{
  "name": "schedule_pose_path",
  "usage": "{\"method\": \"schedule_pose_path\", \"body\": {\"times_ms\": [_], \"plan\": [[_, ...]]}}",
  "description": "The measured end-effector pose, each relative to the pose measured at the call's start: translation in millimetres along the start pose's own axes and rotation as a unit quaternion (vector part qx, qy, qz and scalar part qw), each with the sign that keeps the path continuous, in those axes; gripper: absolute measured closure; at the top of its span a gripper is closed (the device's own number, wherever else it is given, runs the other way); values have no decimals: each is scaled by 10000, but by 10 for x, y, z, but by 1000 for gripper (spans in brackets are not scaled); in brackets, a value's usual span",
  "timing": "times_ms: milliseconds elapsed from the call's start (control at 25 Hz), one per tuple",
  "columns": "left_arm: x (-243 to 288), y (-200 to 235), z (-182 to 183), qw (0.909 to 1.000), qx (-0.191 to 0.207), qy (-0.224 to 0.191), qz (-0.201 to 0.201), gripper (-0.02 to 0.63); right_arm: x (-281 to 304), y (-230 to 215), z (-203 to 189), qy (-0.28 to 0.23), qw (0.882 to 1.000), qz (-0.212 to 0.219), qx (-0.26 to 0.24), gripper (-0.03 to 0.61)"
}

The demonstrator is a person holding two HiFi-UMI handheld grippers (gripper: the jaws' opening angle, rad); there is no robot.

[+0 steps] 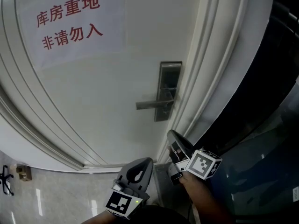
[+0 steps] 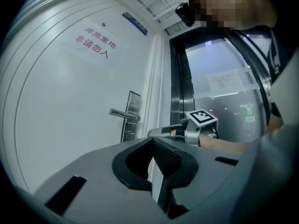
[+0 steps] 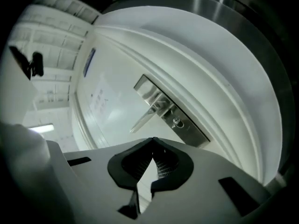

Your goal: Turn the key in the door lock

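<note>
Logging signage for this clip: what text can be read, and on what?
"库房重地": red, top line of the paper sign on the door.
"非请勿入": red, second line, same sign.
Blue plate above the door: too small to read.
Sheet on the glass: blurred, unreadable.

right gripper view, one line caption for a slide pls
Right gripper, jaws together and empty, faces the steel lock plate and lever handle on the white door.

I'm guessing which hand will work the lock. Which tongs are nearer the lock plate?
The right tongs, held up close below the lock plate; the left tongs hang lower and further left.
</note>
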State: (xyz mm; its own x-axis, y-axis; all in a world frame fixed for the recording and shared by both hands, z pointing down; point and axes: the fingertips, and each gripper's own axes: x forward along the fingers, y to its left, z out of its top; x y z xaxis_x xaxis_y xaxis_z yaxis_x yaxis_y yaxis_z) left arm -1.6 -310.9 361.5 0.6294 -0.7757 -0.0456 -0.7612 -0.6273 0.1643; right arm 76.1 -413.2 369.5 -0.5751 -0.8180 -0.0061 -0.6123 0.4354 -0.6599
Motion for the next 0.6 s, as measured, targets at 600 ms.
{"method": "schedule_pose_path", "body": {"times_ms": [600], "plan": [[89,-79,128,9999,96,-122,76,609,-343,375,-237,-4,9574,-131,-2884,565]]}}
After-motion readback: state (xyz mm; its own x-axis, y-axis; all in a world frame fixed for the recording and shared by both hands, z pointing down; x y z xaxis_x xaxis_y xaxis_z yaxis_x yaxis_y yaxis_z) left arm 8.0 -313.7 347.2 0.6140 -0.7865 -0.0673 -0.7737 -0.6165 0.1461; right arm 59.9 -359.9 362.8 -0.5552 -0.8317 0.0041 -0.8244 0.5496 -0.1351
